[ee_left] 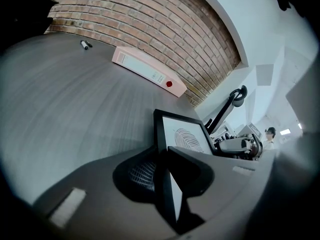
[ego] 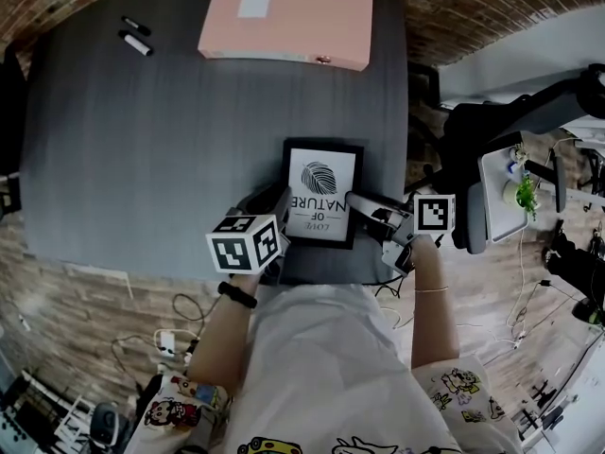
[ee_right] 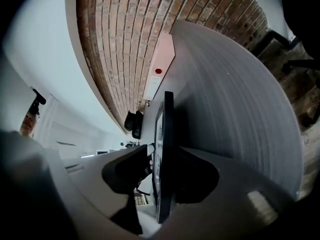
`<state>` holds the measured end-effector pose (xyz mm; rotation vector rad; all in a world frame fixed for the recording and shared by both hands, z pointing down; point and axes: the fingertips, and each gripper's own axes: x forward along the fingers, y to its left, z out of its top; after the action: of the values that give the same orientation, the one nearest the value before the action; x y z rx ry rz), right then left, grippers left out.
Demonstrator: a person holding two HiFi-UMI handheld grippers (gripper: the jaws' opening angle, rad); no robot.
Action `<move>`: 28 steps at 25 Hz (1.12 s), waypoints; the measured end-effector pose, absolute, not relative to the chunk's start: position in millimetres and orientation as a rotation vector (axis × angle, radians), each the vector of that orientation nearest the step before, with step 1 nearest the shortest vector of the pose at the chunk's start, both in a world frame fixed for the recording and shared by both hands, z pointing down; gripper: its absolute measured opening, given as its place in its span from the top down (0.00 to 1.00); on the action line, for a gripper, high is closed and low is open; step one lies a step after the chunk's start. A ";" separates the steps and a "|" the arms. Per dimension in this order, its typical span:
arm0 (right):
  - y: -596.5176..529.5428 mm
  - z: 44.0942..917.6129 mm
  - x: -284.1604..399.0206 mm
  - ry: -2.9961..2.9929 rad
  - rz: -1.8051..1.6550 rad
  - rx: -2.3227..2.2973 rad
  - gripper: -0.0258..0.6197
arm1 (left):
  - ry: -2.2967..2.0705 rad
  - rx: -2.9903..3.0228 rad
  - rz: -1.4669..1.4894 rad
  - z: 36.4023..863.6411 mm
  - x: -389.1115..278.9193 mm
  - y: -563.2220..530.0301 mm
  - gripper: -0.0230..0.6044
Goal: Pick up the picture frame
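The picture frame [ego: 321, 195] is black-edged, holds a white print with a leaf, and sits at the grey table's near edge. My left gripper [ego: 276, 221] is shut on its left edge; in the left gripper view the frame [ee_left: 182, 134] rises tilted out of those jaws [ee_left: 162, 160]. My right gripper [ego: 364, 206] is at the frame's right edge. In the right gripper view the frame [ee_right: 167, 129] stands edge-on between the jaws [ee_right: 161, 164]. One finger lies against its back, and a thin gap shows on the glass side.
A pink binder [ego: 288, 17] lies flat at the far edge of the table [ego: 142, 159], by the brick wall. Two markers [ego: 135, 36] lie at the far left. An office chair [ego: 510, 130] and a small plant stand to the right of the table, with cables on the floor.
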<state>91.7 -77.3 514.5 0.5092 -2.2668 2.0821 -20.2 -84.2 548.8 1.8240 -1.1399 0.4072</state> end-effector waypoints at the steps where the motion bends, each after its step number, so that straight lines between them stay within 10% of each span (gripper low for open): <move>1: -78.3 515.6 92.4 -2.265 2.089 0.506 0.71 | -1.141 1.824 0.405 548.7 -20.8 -85.3 0.83; 28: -86.0 531.4 46.3 -2.237 2.074 0.487 0.93 | -1.150 1.836 0.402 553.6 -19.2 -85.1 0.82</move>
<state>46.3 -86.0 531.4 0.4875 -2.2368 2.0742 -19.2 -85.1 553.6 1.8361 -1.1495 0.4020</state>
